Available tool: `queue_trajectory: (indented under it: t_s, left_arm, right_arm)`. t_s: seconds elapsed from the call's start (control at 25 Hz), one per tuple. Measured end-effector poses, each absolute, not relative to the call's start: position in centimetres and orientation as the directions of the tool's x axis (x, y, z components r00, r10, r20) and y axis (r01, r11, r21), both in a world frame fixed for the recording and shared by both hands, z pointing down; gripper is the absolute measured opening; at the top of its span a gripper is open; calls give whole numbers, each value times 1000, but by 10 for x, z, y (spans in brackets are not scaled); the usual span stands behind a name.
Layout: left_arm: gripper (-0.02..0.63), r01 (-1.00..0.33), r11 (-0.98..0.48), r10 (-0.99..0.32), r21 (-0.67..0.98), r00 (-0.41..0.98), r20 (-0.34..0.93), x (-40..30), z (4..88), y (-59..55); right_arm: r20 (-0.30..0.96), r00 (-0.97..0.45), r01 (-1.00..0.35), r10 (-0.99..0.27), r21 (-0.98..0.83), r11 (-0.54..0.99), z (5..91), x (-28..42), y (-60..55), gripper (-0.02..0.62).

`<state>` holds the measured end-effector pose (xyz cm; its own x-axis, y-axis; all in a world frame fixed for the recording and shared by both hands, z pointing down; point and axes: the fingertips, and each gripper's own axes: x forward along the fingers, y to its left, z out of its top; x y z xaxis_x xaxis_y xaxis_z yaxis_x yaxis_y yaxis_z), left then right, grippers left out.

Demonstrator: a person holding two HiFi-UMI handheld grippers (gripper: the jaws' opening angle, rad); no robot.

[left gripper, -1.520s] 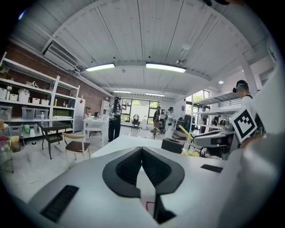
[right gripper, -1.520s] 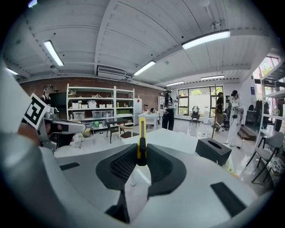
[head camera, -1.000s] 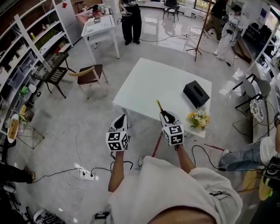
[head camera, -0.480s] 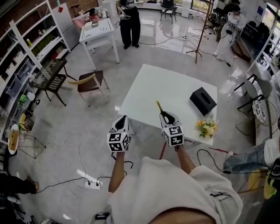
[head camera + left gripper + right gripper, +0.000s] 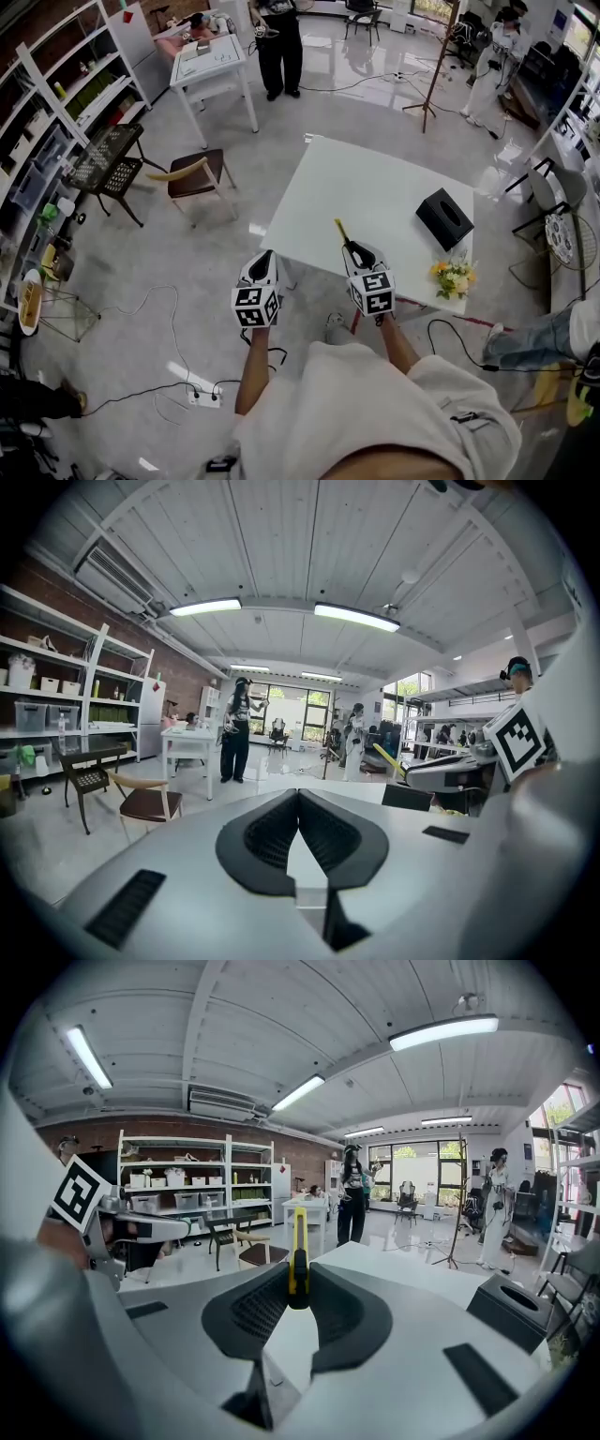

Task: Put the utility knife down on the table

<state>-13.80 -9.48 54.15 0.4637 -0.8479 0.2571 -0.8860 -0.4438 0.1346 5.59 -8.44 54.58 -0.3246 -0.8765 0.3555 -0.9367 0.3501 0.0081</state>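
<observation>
A yellow and black utility knife (image 5: 298, 1265) stands upright between the jaws of my right gripper (image 5: 298, 1290), which is shut on it. In the head view the utility knife (image 5: 341, 231) sticks out past the right gripper (image 5: 353, 249), above the near edge of the white table (image 5: 366, 192). My left gripper (image 5: 262, 262) hangs over the floor just left of the table's near corner. Its jaws meet at the tips in the left gripper view, where the left gripper (image 5: 298, 799) holds nothing.
On the table lie a black tissue box (image 5: 444, 217) at the right and a bunch of flowers (image 5: 452, 277) at the near right corner. A brown chair (image 5: 197, 172) and a second white table (image 5: 211, 64) stand to the left. People stand further back. Cables run across the floor (image 5: 187, 384).
Both grippers have moved forward toward the white table, side by side. The table's near edge now sits closer under the right gripper. The knife stays gripped.
</observation>
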Motion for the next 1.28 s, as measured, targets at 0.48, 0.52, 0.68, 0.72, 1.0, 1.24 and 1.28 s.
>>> queue_trajectory:
  t_s: [0.48,0.52,0.68,0.72,1.0,1.24,1.28]
  left_arm:
    - [21,-897,-417,-856,150,442,267,-146,555,-140]
    - [20,-897,-417,-856,149,442,269,-145,556,-146]
    - [21,-900,-412,-857,144,436,275,-144,556,-172]
    - [21,-901,-410,-857,143,434,278,-143,555,-179]
    - [21,-904,-408,-857,125,427,289,-137,545,-237]
    - [21,-910,-400,-860,110,414,298,-130,539,-286]
    - [21,-910,-401,-859,109,414,299,-128,539,-294]
  right_arm:
    - [365,-339,-931,-867,6,366,555,51,-138,83]
    - [365,-339,-931,-867,4,366,556,51,-144,83]
    - [367,-343,-930,-865,-5,367,557,55,-172,83]
    - [368,-344,-930,-864,-9,366,558,56,-179,83]
    - [356,-352,-931,-865,-40,363,551,62,-238,83]
    - [345,-374,-924,-861,-64,376,547,65,-288,83]
    - [346,-375,-924,-860,-66,376,548,66,-295,83]
